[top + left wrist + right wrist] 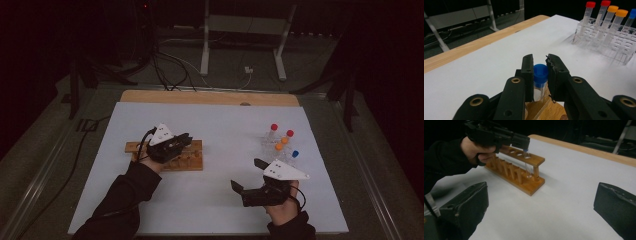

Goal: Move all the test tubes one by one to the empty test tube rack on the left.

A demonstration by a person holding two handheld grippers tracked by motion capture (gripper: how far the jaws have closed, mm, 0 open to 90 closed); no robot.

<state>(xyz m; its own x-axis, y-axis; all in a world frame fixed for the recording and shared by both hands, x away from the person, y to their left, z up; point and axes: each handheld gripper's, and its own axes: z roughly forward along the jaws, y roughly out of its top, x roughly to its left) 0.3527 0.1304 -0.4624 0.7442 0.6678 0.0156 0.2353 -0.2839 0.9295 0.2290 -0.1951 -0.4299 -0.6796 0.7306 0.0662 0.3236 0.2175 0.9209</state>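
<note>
A wooden tube rack [192, 163] lies left of centre on the white table sheet [220, 130]. My left gripper [188, 138] hovers over its right end, shut on a blue-capped clear tube [540, 73] that stands in the end hole of the wooden rack [550, 111]. In the right gripper view, the tube [527, 168] hangs through that end hole below the left gripper [524, 144], and the wooden rack [524, 182] sits behind my open right gripper [541, 187]. The right gripper [247, 175] is held near the front right of the sheet, holding nothing.
A clear plastic rack [276, 148] at the right holds several tubes with red, orange and blue caps; it stands in the upper right of the left gripper view as the clear rack [609, 47]. The table's wooden far edge [210, 97] borders the sheet. Cables and a desk frame lie on the floor beyond.
</note>
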